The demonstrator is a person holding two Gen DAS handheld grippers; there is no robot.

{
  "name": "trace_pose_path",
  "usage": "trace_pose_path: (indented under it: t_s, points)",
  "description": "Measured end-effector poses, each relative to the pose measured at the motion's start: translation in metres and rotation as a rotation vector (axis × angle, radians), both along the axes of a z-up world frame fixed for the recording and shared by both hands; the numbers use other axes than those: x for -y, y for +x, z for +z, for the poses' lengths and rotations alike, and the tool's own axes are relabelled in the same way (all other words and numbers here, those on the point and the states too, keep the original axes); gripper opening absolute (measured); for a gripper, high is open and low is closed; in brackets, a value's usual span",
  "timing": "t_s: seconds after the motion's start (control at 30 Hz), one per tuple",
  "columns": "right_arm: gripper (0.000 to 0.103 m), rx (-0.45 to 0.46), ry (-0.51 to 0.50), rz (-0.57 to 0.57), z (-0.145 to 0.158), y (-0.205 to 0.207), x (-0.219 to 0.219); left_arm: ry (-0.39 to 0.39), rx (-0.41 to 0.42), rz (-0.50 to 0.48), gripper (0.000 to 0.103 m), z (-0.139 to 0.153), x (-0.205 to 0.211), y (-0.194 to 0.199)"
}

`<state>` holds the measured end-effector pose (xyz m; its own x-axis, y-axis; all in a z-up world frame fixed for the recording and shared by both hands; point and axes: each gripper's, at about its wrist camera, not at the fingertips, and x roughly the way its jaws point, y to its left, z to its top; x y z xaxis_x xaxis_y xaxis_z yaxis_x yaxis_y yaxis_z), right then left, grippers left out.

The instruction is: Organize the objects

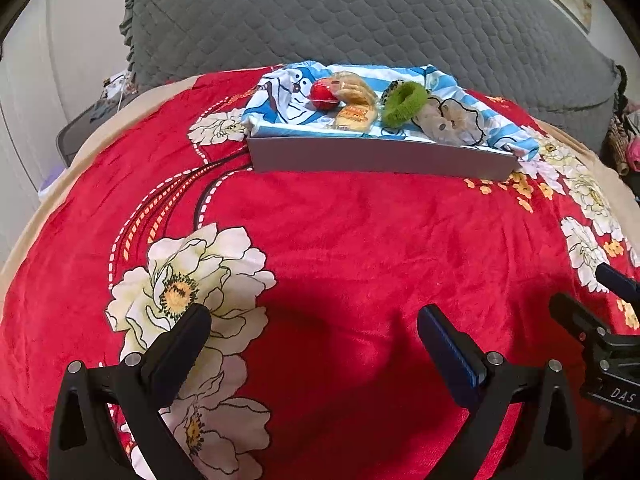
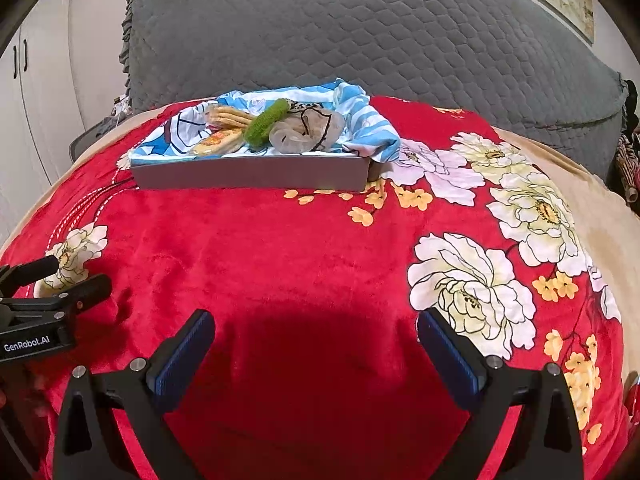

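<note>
The left gripper [image 1: 314, 318] hovers low over a red floral blanket [image 1: 340, 232] with its jaws spread wide and nothing between them; the right gripper [image 2: 316, 322] hangs beside it in the same attitude, jaws wide and empty, casting a dark shadow on the plush below; each gripper shows at the edge of the other's view, so the two sit near one another but apart.

Well ahead of both lies a shallow grey box [image 1: 380, 158], resting flat on the blanket near a grey quilted pillow [image 1: 360, 16]; a blue-and-white striped cartoon cloth [image 1: 280, 96] lines the box and spills over its far and right edges.

On the cloth, a red round object [image 1: 323, 94], possibly a small capsule or ball, lies towards the left, touching a clear packet of biscuits [image 1: 354, 88]; just in front of that packet rests a second, yellow-orange snack packet [image 1: 356, 117]; to the right lies a green fuzzy hair scrunchie [image 1: 402, 104], tilted up on its edge, and beside it, touching, a translucent beige scrunchie [image 1: 450, 122].

From the right wrist view the red object is hidden behind the packets.
</note>
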<state>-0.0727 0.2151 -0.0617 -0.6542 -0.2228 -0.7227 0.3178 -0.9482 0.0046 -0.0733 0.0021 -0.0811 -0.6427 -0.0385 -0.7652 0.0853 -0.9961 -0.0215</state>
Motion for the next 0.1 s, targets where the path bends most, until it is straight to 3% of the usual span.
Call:
trace_pose_path:
  t_s: [0.1]
  points:
    - [0.102, 0.004, 0.003, 0.001, 0.0003, -0.0002, -0.0001, 0.010, 0.009, 0.000, 0.103, -0.0004, 0.0005, -0.0004]
